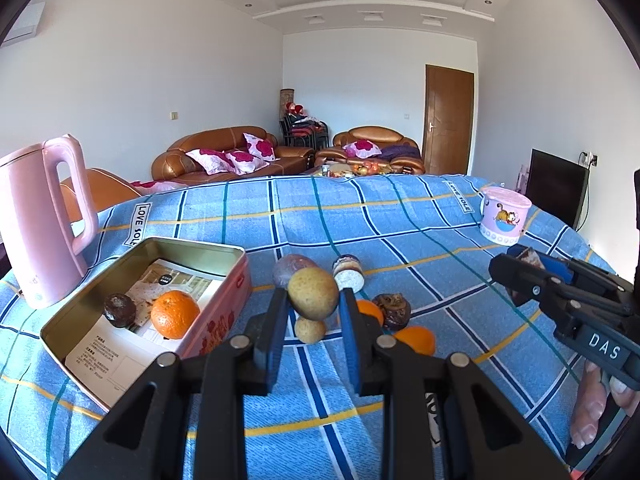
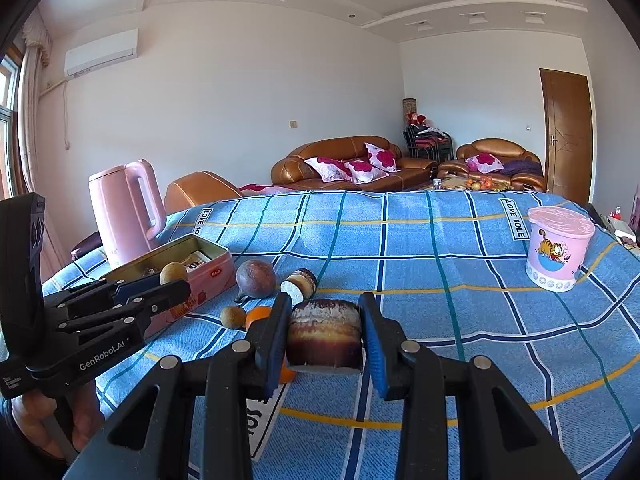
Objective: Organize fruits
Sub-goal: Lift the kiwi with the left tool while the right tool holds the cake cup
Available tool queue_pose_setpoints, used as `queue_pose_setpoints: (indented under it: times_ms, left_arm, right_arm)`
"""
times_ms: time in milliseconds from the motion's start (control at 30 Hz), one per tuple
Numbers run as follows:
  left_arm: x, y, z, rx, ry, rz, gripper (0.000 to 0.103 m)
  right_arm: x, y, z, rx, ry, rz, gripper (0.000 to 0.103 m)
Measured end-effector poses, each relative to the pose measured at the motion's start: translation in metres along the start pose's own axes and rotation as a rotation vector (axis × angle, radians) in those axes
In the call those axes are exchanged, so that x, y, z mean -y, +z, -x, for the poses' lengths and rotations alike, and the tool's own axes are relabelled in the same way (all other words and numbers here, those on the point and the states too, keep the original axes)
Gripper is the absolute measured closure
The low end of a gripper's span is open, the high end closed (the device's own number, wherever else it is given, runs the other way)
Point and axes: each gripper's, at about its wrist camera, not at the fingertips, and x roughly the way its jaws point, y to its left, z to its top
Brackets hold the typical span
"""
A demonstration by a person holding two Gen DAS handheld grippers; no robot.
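My left gripper (image 1: 313,300) is shut on a tan round fruit (image 1: 313,293) and holds it above the blue checked cloth, just right of the open pink tin (image 1: 236,280). The tin holds an orange (image 1: 175,314) and a dark brown fruit (image 1: 119,310). My right gripper (image 2: 325,330) is shut on a dark brown flattened fruit (image 2: 325,332) above the cloth. On the cloth lie a small tan fruit (image 1: 310,330), a purple passion fruit (image 1: 289,267), oranges (image 1: 416,339), a dark wrinkled fruit (image 1: 392,310) and a small jar on its side (image 1: 349,273).
A pink kettle (image 1: 42,220) stands at the left behind the tin. A pink lidded cup with a cartoon cat (image 2: 558,248) stands at the far right of the cloth. Sofas and a door lie beyond the table.
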Motion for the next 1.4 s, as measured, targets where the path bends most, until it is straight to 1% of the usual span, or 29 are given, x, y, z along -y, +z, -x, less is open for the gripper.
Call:
queue_pose_setpoints:
  times_ms: [233,767,1200,1333,1400]
  left_arm:
    - [0.001,0.0,0.004,0.023,0.003,-0.004,0.076]
    - [0.002,-0.002,0.019,0.104,0.018,-0.009,0.076]
    - [0.001,-0.002,0.026,0.142,0.015,-0.003,0.076]
    - [0.001,-0.003,0.025,0.138,0.016,-0.005,0.076]
    - [0.001,-0.003,0.025,0.136,0.021,-0.01,0.076]
  right_arm:
    - [-0.002,0.001,0.003,0.02,-0.004,0.013,0.066]
    - [-0.005,0.0,0.014,0.078,-0.014,0.026,0.066]
    - [-0.006,-0.001,0.02,0.112,-0.022,0.03,0.066]
    - [-0.008,-0.002,0.024,0.133,-0.019,0.041,0.066]
    - [-0.011,-0.001,0.022,0.128,-0.02,0.051,0.066]
